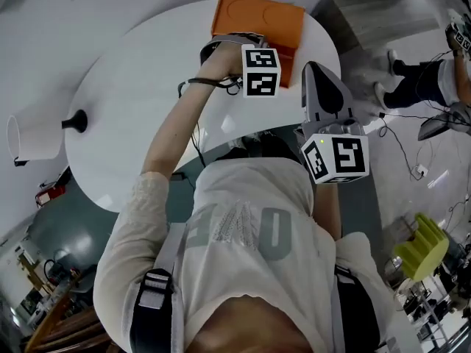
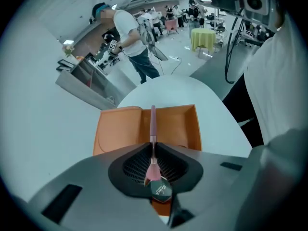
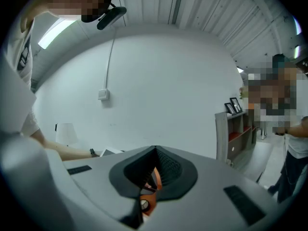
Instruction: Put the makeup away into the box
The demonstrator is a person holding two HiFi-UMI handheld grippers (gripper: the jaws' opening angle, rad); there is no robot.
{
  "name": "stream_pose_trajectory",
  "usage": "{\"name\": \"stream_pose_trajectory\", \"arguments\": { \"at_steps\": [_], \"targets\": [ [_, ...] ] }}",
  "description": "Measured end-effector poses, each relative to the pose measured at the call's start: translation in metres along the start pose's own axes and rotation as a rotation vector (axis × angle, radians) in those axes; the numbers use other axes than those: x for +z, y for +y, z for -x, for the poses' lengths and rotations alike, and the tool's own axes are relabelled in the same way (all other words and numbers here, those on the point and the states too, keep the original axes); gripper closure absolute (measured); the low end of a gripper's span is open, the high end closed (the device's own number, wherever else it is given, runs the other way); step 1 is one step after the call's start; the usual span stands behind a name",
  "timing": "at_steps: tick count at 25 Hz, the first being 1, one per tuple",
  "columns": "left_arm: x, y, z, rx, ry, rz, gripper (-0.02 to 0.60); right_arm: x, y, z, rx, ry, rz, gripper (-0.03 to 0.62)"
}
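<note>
Firmly, the left gripper point(image 2: 153, 147) pinches a slim pink makeup stick point(image 2: 153, 121).
Its tip reaches ahead of the jaws over the open orange rectangular box point(image 2: 120, 131); the right gripper point(image 3: 155, 150) is closed, empty.

Head view steeply down, left gripper view close, both onto orange box point(image 1: 257, 20)

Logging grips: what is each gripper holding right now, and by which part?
The left gripper is shut on a slim pink makeup stick, pinched about mid-length, its far end over the orange box. The right gripper holds nothing.
</note>
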State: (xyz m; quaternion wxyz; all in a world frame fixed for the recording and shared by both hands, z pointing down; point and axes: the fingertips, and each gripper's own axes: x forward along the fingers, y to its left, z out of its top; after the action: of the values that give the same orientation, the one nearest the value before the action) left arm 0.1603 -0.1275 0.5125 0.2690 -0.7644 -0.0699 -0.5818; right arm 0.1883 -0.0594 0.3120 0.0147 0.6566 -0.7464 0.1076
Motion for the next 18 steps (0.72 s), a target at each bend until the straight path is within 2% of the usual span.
{"name": "stream_pose_trajectory", "arguments": {
  "at_steps": [4,8,12,15,18],
  "targets": [
    [-0.002,-0.007,-0.02,-0.032,0.038,-0.082,0.532,-0.006,-0.015,0.01,-0.059,0.003,-0.023,0.591],
    [-0.012,-0.014,-0.034,-0.059,0.07,-0.091,0.532,-0.01,-0.023,0.017,-0.092,0.005,-0.041,0.591],
    [-0.008,-0.005,-0.036,-0.005,0.036,-0.039,0.532,-0.013,-0.028,0.021,-0.101,0.015,-0.049,0.591],
    [-0.005,0.001,-0.035,0.048,0.027,-0.051,0.532,-0.014,-0.025,0.02,-0.089,0.017,-0.049,0.591],
    [-0.006,-0.003,-0.036,0.049,0.03,-0.055,0.513,-0.012,-0.02,0.018,-0.068,0.018,-0.036,0.591]
  ]
}}
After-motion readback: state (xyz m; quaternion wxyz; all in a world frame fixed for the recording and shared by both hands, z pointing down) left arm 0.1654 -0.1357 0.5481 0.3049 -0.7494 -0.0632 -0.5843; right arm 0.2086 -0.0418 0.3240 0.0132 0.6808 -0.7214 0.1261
